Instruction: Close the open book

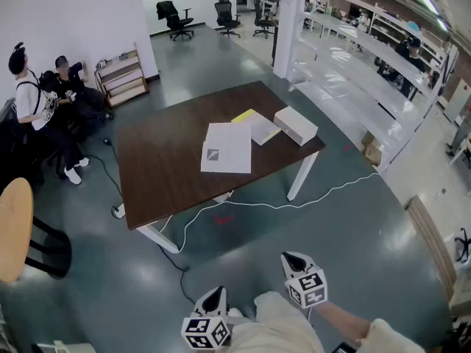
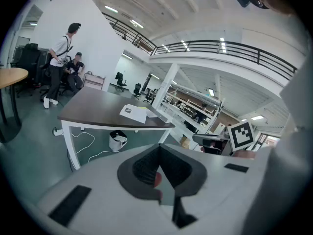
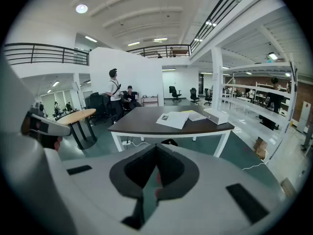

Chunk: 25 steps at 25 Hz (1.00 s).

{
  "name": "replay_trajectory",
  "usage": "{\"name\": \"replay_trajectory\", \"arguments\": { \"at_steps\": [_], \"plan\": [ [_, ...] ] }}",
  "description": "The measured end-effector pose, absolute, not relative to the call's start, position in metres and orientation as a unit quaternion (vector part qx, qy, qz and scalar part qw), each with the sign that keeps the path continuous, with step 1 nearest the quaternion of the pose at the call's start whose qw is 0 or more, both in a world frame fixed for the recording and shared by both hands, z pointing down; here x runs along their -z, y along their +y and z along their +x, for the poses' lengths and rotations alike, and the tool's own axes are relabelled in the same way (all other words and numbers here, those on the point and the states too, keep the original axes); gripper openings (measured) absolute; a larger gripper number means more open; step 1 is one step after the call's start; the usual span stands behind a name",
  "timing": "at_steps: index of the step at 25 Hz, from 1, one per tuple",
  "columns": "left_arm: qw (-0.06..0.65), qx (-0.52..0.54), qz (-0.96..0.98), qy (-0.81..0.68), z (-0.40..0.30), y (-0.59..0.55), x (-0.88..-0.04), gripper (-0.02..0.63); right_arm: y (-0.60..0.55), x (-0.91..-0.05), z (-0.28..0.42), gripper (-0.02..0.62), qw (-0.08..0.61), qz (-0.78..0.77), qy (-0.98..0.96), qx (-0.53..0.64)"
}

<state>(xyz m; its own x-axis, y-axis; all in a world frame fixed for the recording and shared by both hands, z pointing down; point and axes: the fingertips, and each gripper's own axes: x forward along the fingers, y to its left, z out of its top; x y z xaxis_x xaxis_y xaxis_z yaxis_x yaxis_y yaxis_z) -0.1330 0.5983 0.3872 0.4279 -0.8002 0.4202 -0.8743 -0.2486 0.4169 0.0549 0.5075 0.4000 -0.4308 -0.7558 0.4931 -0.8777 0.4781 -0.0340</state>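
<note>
The open book (image 1: 227,148) lies flat with its white pages up on the dark brown table (image 1: 162,168), far ahead of me. It also shows small in the left gripper view as the book (image 2: 134,112) and in the right gripper view as the book (image 3: 172,119). My left gripper (image 1: 215,291) and right gripper (image 1: 292,257) hang low over the floor, well short of the table, both pointing toward it. In their own views the left gripper (image 2: 159,148) and the right gripper (image 3: 156,150) have their jaws shut with nothing between them.
A yellow-edged book (image 1: 257,126) and a white box (image 1: 296,125) lie behind the open book. A white cable (image 1: 243,206) runs over the floor under the table. Two people (image 1: 44,94) are at the left, beside a round wooden table (image 1: 15,226). Shelving racks (image 1: 368,57) stand at the right.
</note>
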Motion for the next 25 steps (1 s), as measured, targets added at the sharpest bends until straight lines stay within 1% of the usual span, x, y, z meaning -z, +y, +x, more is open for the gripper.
{"name": "replay_trajectory", "arguments": {
  "at_steps": [2, 6, 9, 14, 19, 25],
  "plan": [
    [0.311, -0.063, 0.789, -0.527, -0.118, 0.616, -0.380, 0.006, 0.538, -0.403, 0.057, 0.005, 0.212, 0.482, -0.834, -0.165],
    [0.347, -0.067, 0.779, -0.519, -0.077, 0.651, -0.372, 0.006, 0.588, -0.405, 0.075, 0.005, 0.222, 0.465, -0.832, -0.208],
    [0.345, -0.082, 0.789, -0.502, -0.051, 0.656, -0.378, 0.006, 0.604, -0.408, 0.090, 0.005, 0.211, 0.468, -0.833, -0.205],
    [0.318, -0.086, 0.807, -0.491, -0.033, 0.643, -0.384, 0.006, 0.609, -0.417, 0.108, 0.005, 0.190, 0.481, -0.829, -0.213],
    [0.329, -0.101, 0.796, -0.498, -0.022, 0.645, -0.384, 0.006, 0.609, -0.404, 0.114, 0.005, 0.154, 0.465, -0.841, -0.230],
    [0.326, -0.087, 0.782, -0.524, -0.012, 0.630, -0.390, 0.006, 0.595, -0.417, 0.128, 0.005, 0.149, 0.448, -0.848, -0.239]
  ]
}}
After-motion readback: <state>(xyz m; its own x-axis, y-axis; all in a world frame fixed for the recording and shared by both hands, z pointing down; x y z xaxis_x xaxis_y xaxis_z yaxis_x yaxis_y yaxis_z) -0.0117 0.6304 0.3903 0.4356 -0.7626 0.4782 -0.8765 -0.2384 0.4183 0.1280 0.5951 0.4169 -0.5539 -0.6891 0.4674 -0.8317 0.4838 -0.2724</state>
